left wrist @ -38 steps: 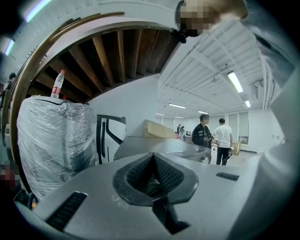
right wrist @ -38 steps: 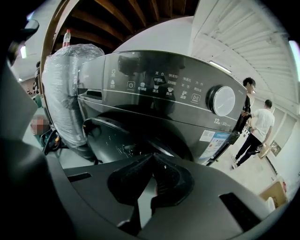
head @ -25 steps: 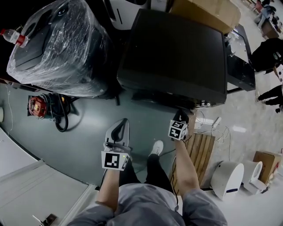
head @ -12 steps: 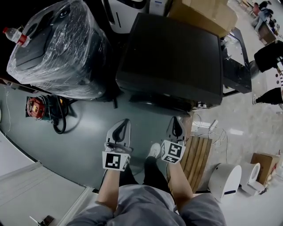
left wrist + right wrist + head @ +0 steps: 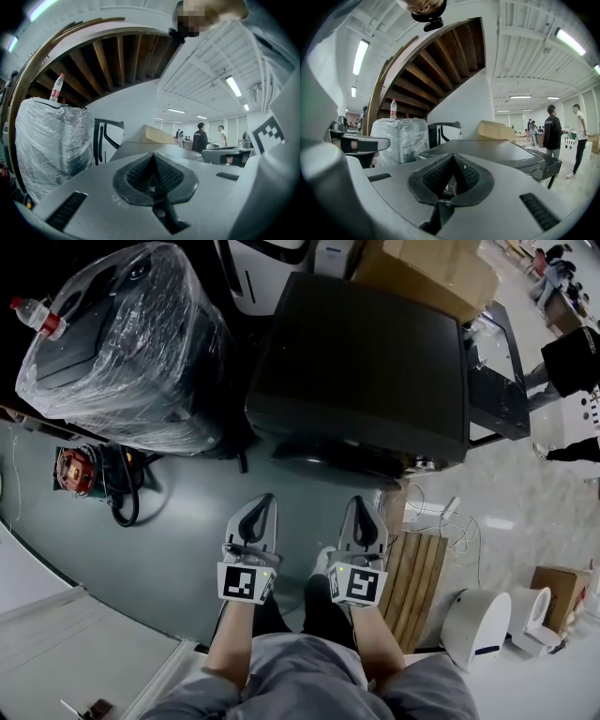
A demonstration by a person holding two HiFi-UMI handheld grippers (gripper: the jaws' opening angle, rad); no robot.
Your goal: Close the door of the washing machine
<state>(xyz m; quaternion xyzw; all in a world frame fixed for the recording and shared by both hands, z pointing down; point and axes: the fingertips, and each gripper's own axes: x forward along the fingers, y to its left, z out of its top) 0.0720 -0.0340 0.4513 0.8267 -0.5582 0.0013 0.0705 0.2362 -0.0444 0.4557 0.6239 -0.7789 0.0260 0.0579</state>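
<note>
The black washing machine point(image 5: 361, 362) stands ahead of me, seen from above. Its dark rounded door point(image 5: 339, 463) bulges under the near edge of the top and seems to lie against the front. My left gripper point(image 5: 263, 506) and right gripper point(image 5: 362, 509) hang side by side above the grey floor, a short way back from the door, touching nothing. Both are shut with nothing between them. In the left gripper view the left gripper point(image 5: 153, 158) points at the machine's top point(image 5: 140, 149). In the right gripper view the right gripper point(image 5: 452, 160) faces the machine point(image 5: 492, 149).
A machine wrapped in clear plastic point(image 5: 127, 343) stands left, a bottle point(image 5: 33, 317) on it. A red tool with cables point(image 5: 79, 468) lies on the floor. A wooden pallet point(image 5: 419, 566) and white bins point(image 5: 480, 620) are right. A cardboard box point(image 5: 441, 268) sits behind. People point(image 5: 572, 352) stand far right.
My right gripper has drawn back from the machine's front, toward me and leftward, and now hangs level with the left gripper. The left gripper has stayed put.
</note>
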